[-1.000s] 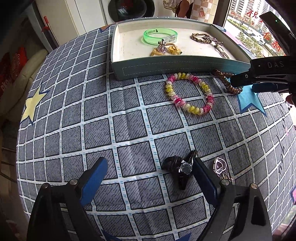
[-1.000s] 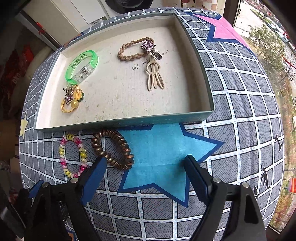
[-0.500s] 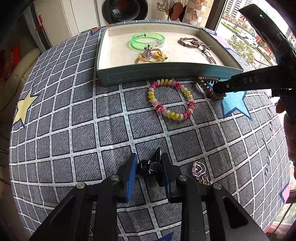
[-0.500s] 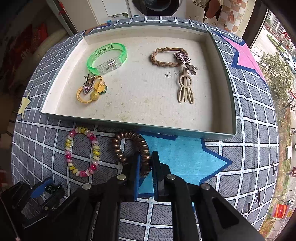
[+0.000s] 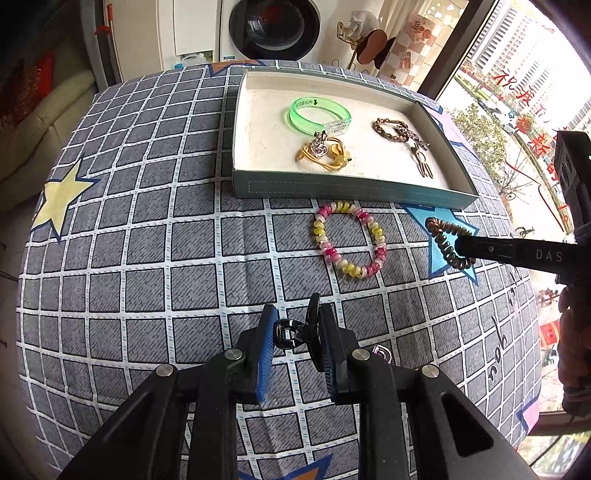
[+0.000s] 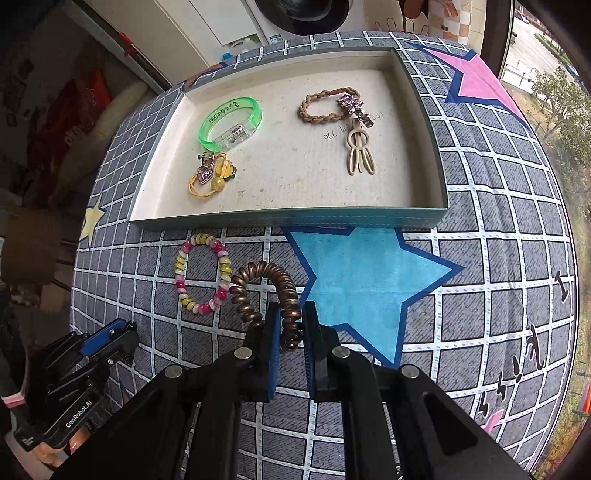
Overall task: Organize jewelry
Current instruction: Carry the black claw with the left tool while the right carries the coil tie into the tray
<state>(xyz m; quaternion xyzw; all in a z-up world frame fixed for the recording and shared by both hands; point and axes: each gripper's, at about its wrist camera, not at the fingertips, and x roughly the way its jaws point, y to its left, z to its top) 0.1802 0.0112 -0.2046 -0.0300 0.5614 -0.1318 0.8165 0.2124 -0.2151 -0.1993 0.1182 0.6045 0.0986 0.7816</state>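
My left gripper (image 5: 295, 332) is shut on a small black hair claw (image 5: 291, 330), held a little above the checked cloth. My right gripper (image 6: 290, 332) is shut on a brown spiral hair tie (image 6: 266, 288), whose loop stands up off the cloth; that hair tie (image 5: 445, 243) also shows at the right gripper's tip in the left wrist view. A pink and yellow bead bracelet (image 5: 349, 238) lies in front of the teal tray (image 5: 351, 190). A heart charm (image 5: 380, 352) peeks out beside my left gripper's right finger.
Inside the tray (image 6: 288, 218) lie a green bangle (image 6: 231, 123), a yellow hair tie with a heart charm (image 6: 210, 177), a braided tan bracelet (image 6: 325, 105) and a beige hair clip (image 6: 358, 153). A washing machine (image 5: 275, 29) stands behind the table, a window to the right.
Both grippers went from open to shut, the left on the black claw and the right on the spiral hair tie. Both then rose, lifting their pieces off the cloth.
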